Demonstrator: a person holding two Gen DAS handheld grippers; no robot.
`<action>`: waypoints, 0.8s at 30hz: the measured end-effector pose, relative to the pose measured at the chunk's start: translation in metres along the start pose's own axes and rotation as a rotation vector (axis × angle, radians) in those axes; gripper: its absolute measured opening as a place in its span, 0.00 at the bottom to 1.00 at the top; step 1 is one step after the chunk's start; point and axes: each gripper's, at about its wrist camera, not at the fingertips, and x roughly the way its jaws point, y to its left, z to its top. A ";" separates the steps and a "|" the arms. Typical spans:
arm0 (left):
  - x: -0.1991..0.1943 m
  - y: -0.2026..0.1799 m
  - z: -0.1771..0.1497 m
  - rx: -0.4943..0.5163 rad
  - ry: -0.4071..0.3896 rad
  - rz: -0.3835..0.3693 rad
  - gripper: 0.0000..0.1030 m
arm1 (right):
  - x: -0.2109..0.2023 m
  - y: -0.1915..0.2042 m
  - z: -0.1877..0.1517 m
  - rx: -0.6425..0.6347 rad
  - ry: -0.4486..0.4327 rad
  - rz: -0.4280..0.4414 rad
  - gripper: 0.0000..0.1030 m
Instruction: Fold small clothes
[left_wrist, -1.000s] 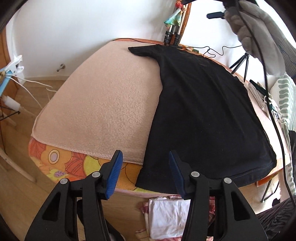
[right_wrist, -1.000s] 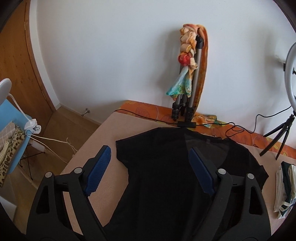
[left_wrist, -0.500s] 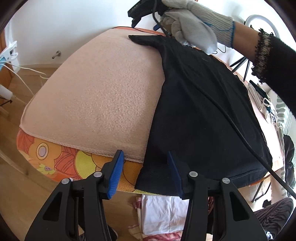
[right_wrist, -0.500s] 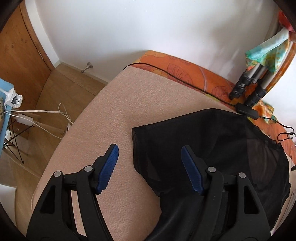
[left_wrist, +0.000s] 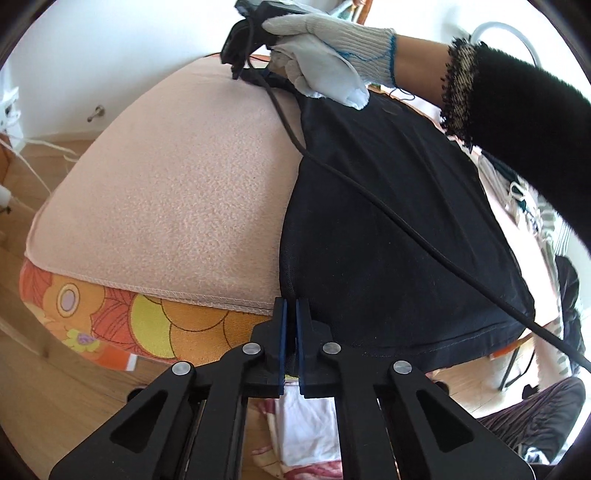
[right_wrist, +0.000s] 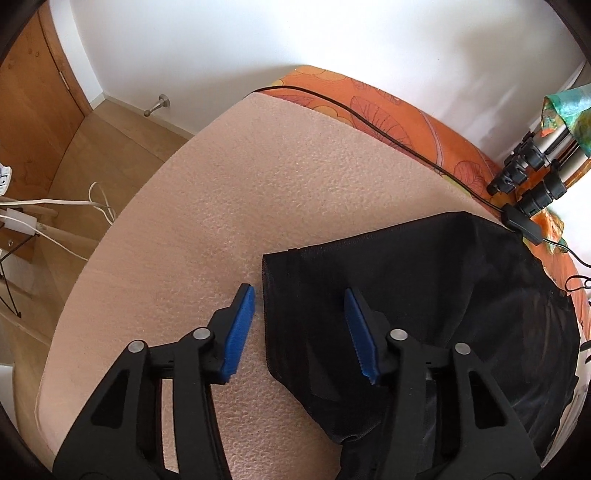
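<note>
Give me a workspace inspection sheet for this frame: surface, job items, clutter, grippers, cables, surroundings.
Surface: pink fleece blanket over an orange floral cover.
Job's things: black shirt spread flat, its hem hanging over the near edge.
Clutter: folded tripod legs at the far edge; light fabrics beyond the shirt.
Grippers: left gripper shut on the shirt's near hem corner; right gripper open, astride the sleeve edge.
Cables: black cable trailing across the shirt; another cable along the far edge.
Surroundings: white wall, wooden floor, white cords.
</note>
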 end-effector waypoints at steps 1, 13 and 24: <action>-0.001 0.002 0.000 -0.016 -0.001 -0.013 0.02 | 0.001 -0.001 0.000 -0.002 -0.004 0.002 0.44; -0.019 0.000 0.000 -0.030 -0.061 -0.098 0.01 | -0.028 -0.036 0.009 0.036 -0.080 0.026 0.03; -0.025 -0.035 0.001 0.067 -0.078 -0.140 0.01 | -0.090 -0.109 -0.010 0.125 -0.176 -0.007 0.03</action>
